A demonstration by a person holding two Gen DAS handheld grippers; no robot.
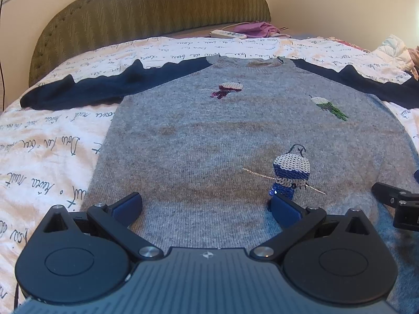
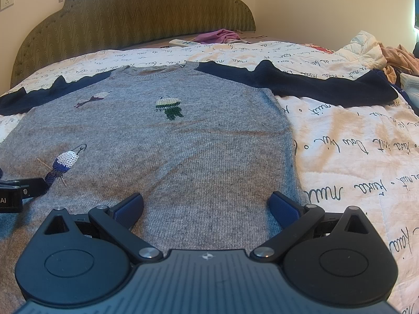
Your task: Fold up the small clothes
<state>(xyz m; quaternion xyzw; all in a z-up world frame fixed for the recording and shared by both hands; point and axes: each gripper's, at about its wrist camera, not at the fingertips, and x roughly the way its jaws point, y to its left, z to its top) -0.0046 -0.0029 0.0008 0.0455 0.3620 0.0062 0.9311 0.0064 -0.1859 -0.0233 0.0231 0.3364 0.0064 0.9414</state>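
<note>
Sweater [image 1: 209, 136]: flat, frame centre.
Left gripper [image 1: 207, 206]: jaws apart, empty.
Right gripper [image 2: 207, 206]: same.
Risk: I expect sequins [image 1: 290, 172] to snag my fingers.

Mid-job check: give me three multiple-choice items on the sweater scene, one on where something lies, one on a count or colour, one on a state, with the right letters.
1. Where does the power strip lie?
A. on the sweater
B. near the headboard, beside the purple cloth
C. between the tools

2. How many sequin figures are on the sweater?
A. one
B. three
C. five

3. How is the sweater lying?
A. folded in half
B. bunched in a heap
C. flat, both sleeves spread out

Answers: 1 B, the white strip sits by the purple cloth in front of the headboard. 2 B, a maroon, a green and a blue figure show in both views. 3 C, the grey body lies flat with navy sleeves out to each side, and the left tool and right tool are open over the hem.
</note>
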